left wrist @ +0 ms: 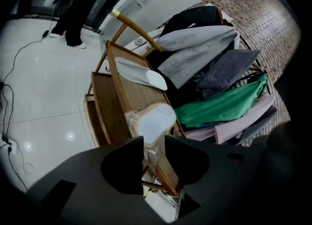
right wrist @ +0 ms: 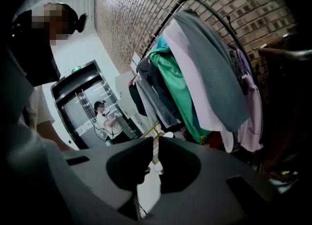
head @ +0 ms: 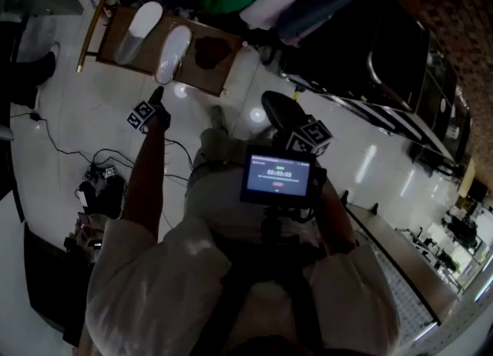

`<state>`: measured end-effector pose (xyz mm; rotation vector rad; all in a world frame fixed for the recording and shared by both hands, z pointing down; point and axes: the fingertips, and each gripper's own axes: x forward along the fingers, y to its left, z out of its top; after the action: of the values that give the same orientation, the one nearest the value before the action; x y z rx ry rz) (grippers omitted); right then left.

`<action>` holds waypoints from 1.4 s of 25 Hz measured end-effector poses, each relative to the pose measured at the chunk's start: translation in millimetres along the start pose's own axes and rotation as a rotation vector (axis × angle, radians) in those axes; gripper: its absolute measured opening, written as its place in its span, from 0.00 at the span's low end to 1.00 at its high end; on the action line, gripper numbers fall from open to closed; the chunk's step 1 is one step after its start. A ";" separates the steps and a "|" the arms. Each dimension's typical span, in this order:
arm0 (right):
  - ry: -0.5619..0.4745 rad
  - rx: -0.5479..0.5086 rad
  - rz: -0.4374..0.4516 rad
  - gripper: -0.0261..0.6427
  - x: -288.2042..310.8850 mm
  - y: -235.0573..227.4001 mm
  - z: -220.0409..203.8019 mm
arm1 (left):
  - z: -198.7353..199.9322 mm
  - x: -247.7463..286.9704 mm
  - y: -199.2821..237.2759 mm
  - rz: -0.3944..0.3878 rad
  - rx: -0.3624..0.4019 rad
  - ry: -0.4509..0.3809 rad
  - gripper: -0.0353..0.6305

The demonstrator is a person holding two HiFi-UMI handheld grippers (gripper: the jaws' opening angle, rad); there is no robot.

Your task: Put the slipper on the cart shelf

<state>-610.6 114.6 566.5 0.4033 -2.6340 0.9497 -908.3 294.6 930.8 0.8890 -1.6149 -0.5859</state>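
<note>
In the head view my left gripper (head: 159, 95) reaches out over the wooden cart (head: 209, 60), shut on the heel end of a white slipper (head: 173, 52). The left gripper view shows that slipper (left wrist: 155, 120) wrapped in clear plastic, pinched between the jaws of the left gripper (left wrist: 153, 143), its toe over the cart's top shelf (left wrist: 127, 92). Whether it rests on the wood I cannot tell. A second white slipper (left wrist: 141, 73) lies flat further along the shelf (head: 139, 29). My right gripper (head: 276, 109) hangs near my body, its jaws (right wrist: 155, 143) closed to a thin slit with nothing in them.
A rack of hanging clothes, among them a green garment (left wrist: 224, 104), crowds the cart's far side. Cables (head: 100, 171) trail over the white floor at the left. A person (left wrist: 73, 9) stands beyond the cart. A small screen (head: 277, 177) sits on my chest mount.
</note>
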 end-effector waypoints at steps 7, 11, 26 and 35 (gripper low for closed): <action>0.023 -0.014 -0.014 0.11 10.9 -13.9 -3.8 | 11.5 15.9 14.9 -0.004 -0.059 0.008 0.31; -0.003 0.029 0.002 0.11 15.1 -4.1 3.4 | 16.6 25.6 18.4 -0.055 -0.164 -0.004 0.40; 0.038 0.034 -0.051 0.11 23.7 -36.0 -12.4 | 13.4 68.5 25.9 -0.089 -0.236 -0.001 0.21; 0.082 -0.009 -0.057 0.11 23.4 -47.5 -24.0 | 29.6 52.5 -16.0 -0.171 -0.230 -0.066 0.15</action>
<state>-610.1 91.4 619.8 0.4258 -2.5385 0.9160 -936.8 240.4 942.6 0.8473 -1.5019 -0.9102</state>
